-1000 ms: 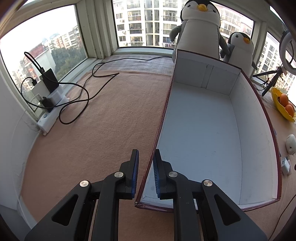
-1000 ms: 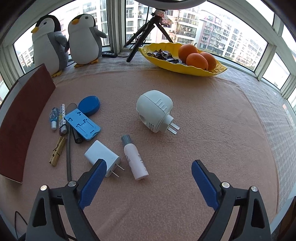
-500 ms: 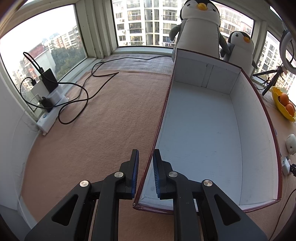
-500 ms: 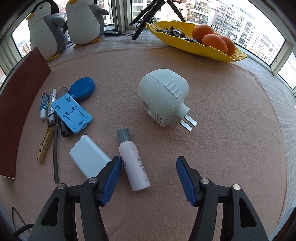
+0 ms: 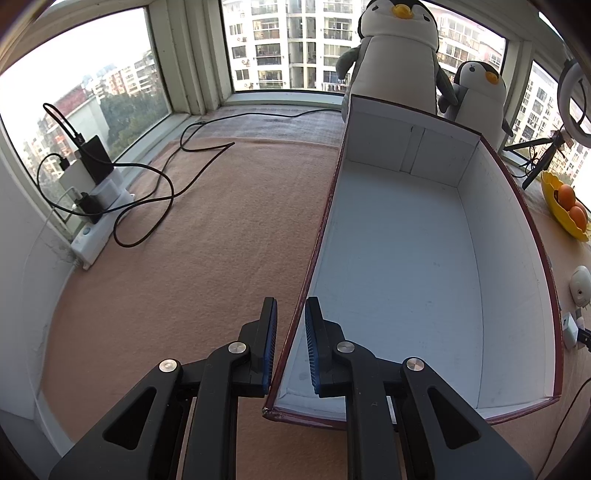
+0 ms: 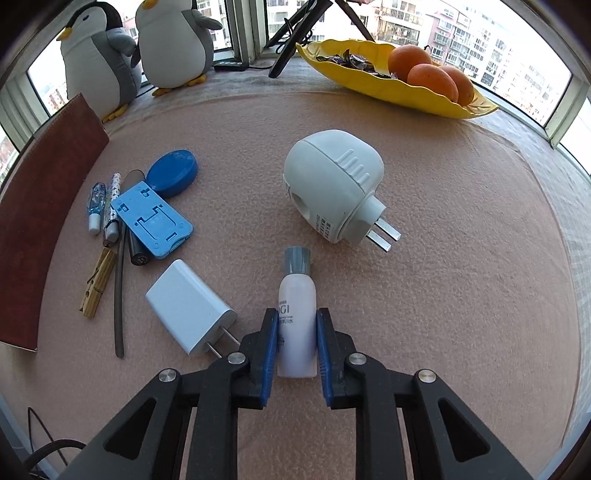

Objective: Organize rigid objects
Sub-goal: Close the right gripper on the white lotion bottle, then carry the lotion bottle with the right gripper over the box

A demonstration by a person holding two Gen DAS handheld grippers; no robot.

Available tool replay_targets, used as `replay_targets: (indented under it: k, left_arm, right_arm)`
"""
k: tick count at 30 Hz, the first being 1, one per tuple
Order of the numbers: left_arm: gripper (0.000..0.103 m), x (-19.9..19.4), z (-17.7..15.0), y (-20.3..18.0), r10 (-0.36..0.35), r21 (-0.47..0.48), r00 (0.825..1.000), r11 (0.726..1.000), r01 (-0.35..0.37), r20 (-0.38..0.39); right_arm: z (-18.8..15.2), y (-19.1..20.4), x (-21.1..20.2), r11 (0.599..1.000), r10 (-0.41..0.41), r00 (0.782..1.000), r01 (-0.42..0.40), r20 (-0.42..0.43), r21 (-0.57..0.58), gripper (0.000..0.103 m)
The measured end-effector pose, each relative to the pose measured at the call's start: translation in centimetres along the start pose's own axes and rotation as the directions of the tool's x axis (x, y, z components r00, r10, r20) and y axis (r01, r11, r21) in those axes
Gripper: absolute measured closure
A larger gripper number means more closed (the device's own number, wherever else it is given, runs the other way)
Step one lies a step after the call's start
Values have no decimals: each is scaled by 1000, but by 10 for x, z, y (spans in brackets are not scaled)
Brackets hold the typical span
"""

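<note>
My right gripper (image 6: 296,328) is shut on a small white bottle with a grey cap (image 6: 296,295) that lies on the carpet. Beside it lie a white charger (image 6: 188,308), a round white plug adapter (image 6: 334,184), a blue phone stand (image 6: 151,219), a blue round case (image 6: 173,172), pens (image 6: 110,206) and a wooden clothespin (image 6: 96,282). My left gripper (image 5: 291,325) is shut on the left wall of a large box (image 5: 406,266), red outside and white inside.
Two plush penguins (image 6: 147,48) stand behind the box. A yellow dish with oranges (image 6: 399,77) and a tripod (image 6: 295,33) are at the back. A power strip with cables (image 5: 99,214) lies left of the box. The box's red wall (image 6: 40,214) stands left of the objects.
My right gripper moved forward and down and closed its jaws on the white bottle. The left gripper kept its hold on the box wall.
</note>
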State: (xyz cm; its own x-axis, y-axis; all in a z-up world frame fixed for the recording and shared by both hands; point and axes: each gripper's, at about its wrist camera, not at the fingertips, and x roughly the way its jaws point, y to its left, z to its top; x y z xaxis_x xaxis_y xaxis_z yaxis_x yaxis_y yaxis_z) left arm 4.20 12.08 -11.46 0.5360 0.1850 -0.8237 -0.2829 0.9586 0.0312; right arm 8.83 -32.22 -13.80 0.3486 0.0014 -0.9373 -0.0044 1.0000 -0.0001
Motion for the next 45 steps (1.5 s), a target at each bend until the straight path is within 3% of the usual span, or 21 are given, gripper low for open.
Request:
replay_targets:
  k: [13, 19, 24, 31, 36, 45]
  left_arm:
    - [88, 0, 0, 1, -4, -4, 1000, 1000, 4, -6]
    - [88, 0, 0, 0, -4, -3, 1000, 1000, 4, -7]
    - [89, 1, 1, 0, -4, -8, 1000, 1000, 4, -10]
    - [88, 1, 0, -1, -8, -17, 1000, 1000, 8, -3]
    - [88, 2, 0, 2, -15, -23, 1000, 1000, 15, 2]
    - [88, 3, 0, 3, -30, -35, 1000, 999, 30, 8]
  right_arm:
    - [5, 23, -53, 999, 7, 993, -2, 118, -45, 85]
    - [18, 74, -95, 986, 112, 975, -85, 194, -143, 85]
    - [26, 135, -120, 950, 213, 952, -149, 220, -274, 85]
    - [27, 217, -126, 878, 327, 926, -224, 188, -423, 85]
    - [23, 265, -115, 828, 364, 922, -255, 132, -500, 85]
    - [17, 306, -91, 788, 380, 924, -296, 48, -540, 85]
